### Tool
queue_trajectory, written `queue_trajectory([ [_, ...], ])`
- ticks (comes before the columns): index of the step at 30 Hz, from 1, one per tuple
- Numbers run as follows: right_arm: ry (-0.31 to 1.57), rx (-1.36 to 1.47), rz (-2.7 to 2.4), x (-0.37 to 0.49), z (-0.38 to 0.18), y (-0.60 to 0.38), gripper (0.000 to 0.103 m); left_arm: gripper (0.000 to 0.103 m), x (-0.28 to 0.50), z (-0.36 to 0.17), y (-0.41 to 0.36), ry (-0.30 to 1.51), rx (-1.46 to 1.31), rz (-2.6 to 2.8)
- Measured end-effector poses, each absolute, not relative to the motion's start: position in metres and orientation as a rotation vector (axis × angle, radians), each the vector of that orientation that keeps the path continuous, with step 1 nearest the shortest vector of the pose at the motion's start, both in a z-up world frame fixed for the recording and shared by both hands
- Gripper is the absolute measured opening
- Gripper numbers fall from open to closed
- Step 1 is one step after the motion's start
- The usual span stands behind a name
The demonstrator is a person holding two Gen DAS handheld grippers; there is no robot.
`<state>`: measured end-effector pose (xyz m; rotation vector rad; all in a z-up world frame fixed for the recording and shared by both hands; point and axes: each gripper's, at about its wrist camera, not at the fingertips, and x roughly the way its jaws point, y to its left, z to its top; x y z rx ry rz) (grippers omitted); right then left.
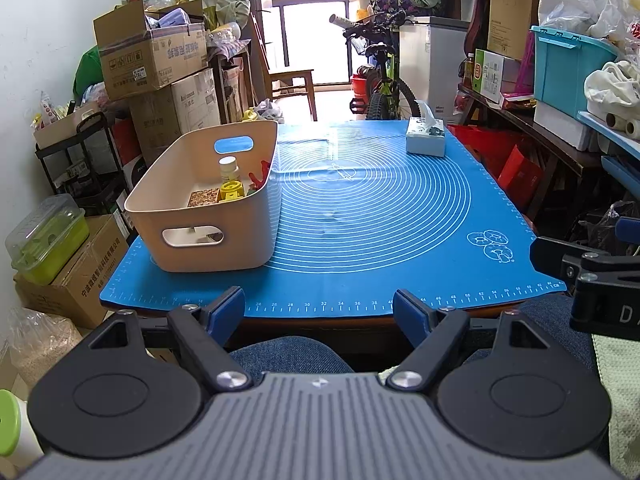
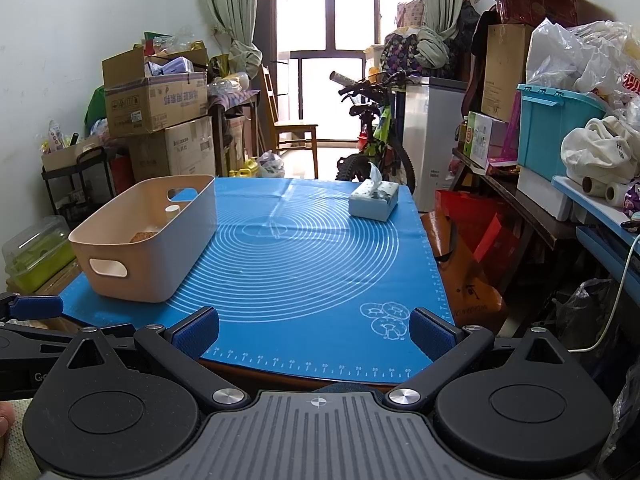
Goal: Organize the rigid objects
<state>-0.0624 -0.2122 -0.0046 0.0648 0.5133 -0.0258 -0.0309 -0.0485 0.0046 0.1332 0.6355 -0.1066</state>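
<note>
A beige plastic basket stands on the left of the blue mat; it also shows in the right wrist view. Inside it are a white-capped bottle, a yellow toy, a red piece and a cork-patterned block. My left gripper is open and empty, held off the table's near edge. My right gripper is open and empty over the mat's near edge.
A tissue box sits at the mat's far right. Stacked cardboard boxes, a bicycle, a wooden chair and cluttered shelves surround the table. The right gripper's body shows at the left view's right edge.
</note>
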Motion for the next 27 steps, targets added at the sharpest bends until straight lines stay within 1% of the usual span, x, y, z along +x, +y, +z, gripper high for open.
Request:
queue_trajectory([
  [27,0.513,0.062,-0.026,-0.0622,-0.005,-0.2152,0.1,0.081,-0.0307,0.0041,-0.0481,0.632,0.129,-0.107],
])
